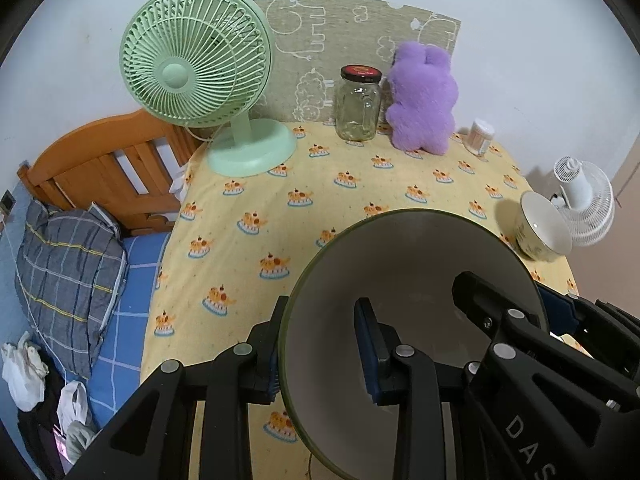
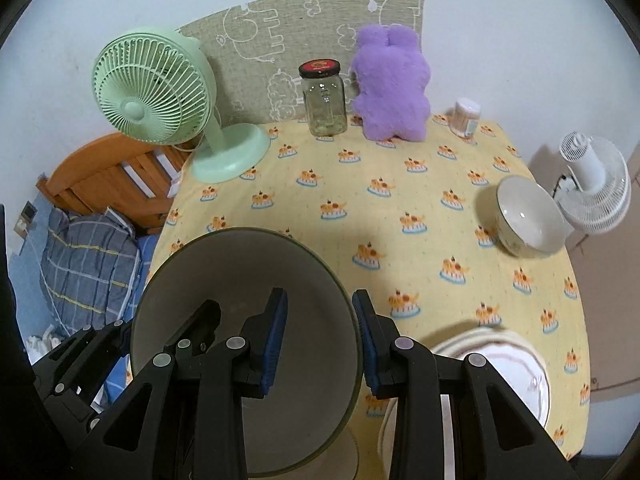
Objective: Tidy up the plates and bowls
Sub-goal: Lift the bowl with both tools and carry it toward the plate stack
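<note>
A large grey bowl with a dark green rim point(image 1: 408, 264) point(image 2: 240, 264) is held above the yellow tablecloth between both grippers. My left gripper point(image 1: 320, 352) straddles its left rim, one finger inside and one outside, but a wide gap shows between the pads. My right gripper point(image 2: 320, 344) straddles its right rim the same way. A small white bowl point(image 1: 544, 232) point(image 2: 528, 216) lies tilted at the table's right edge. A stack of white plates with brown rings point(image 2: 504, 364) sits at the near right.
A green desk fan point(image 1: 200, 68) point(image 2: 156, 88), a glass jar with a red lid point(image 1: 358, 104) point(image 2: 323, 98), a purple plush toy point(image 1: 422, 96) point(image 2: 394, 84) and a small container point(image 2: 464, 117) stand along the back. A bed point(image 1: 72, 248) lies left, a white fan point(image 2: 596, 188) right.
</note>
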Tool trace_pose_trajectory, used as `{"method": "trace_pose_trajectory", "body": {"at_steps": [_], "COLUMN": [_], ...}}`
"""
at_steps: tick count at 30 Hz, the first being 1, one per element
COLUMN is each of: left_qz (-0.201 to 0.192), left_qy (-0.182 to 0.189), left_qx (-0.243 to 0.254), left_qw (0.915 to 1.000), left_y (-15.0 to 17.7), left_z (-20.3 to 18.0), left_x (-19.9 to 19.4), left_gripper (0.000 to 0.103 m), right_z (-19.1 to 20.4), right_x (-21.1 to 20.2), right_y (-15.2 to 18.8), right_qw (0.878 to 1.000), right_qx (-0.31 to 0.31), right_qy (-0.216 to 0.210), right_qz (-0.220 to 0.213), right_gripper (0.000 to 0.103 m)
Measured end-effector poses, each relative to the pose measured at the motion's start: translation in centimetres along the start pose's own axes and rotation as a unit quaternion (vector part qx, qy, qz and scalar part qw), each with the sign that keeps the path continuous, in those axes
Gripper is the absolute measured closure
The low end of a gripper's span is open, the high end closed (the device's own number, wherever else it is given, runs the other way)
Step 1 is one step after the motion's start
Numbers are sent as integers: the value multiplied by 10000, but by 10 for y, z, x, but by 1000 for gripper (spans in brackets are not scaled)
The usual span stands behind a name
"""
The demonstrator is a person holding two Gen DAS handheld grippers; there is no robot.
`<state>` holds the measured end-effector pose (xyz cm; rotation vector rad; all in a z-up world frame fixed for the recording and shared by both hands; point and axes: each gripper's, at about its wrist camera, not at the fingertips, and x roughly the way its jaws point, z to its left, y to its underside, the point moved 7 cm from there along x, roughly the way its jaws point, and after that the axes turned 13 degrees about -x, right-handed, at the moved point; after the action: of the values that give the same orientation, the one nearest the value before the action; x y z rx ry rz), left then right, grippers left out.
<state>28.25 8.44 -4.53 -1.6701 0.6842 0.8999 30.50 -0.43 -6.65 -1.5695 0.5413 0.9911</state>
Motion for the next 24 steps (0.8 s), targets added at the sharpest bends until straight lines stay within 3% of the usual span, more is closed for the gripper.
{"method": "trace_pose_trajectory", "body": {"at_steps": [24], "left_qz": [535], "left_qy": [387], "left_qx": [368], "left_qw": [9971], "left_y": [84], "left_z": [19], "left_x": [-5], "left_gripper": [73], "right_z": [21], "right_x": [-13], "right_y": [94], "right_qw": [9974], "right_qx": [457], "right_qy": [370], "right_qz": [416], "right_gripper": [66]}}
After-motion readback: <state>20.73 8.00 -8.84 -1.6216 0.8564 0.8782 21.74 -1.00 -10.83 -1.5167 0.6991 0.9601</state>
